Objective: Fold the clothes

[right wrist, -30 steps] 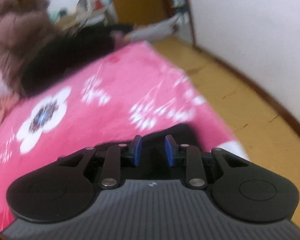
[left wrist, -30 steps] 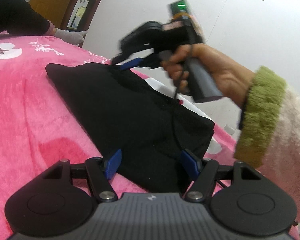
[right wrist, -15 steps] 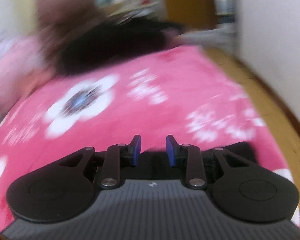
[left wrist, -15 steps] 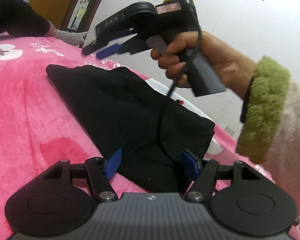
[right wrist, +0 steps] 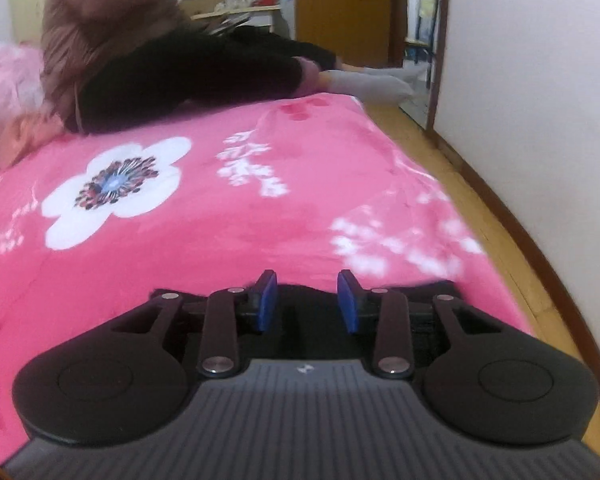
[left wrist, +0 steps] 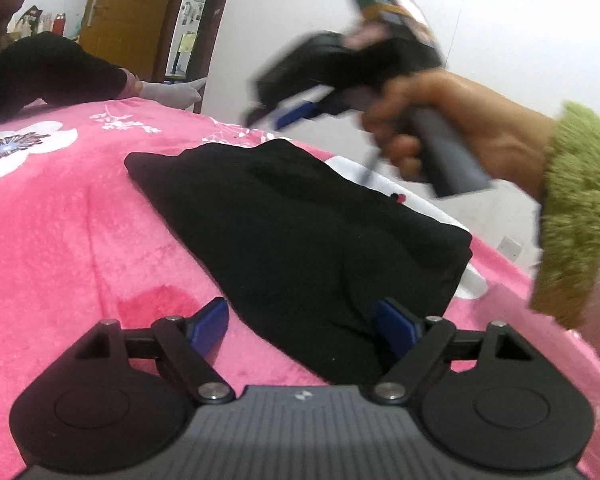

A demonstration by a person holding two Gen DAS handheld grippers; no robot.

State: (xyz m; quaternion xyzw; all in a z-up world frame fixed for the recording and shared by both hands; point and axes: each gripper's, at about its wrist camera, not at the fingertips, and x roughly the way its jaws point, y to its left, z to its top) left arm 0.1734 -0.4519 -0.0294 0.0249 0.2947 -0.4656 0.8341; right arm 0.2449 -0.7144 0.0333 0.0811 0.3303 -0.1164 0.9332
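1. Nearest me, the left gripper [left wrist: 300, 322] is low over the bed with its jaws opening wide. The near edge of the black garment [left wrist: 300, 240] lies between the blue pads, but they do not press on it.
2. That garment sits in a folded bundle on the pink floral blanket [left wrist: 60, 240], near the bed's right-hand side. It looks soft, limp and light. I'd guess it sags wherever it isn't supported, so taking it at a corner or along the folded edge looks better than at the middle.
3. Beyond it, the right gripper [left wrist: 296, 114], in a hand with a green fuzzy cuff, hangs above the far end. Its jaws are opening, fairly narrow, with nothing between them.
4. Farther back, another person [right wrist: 112, 40] sits on the bed.
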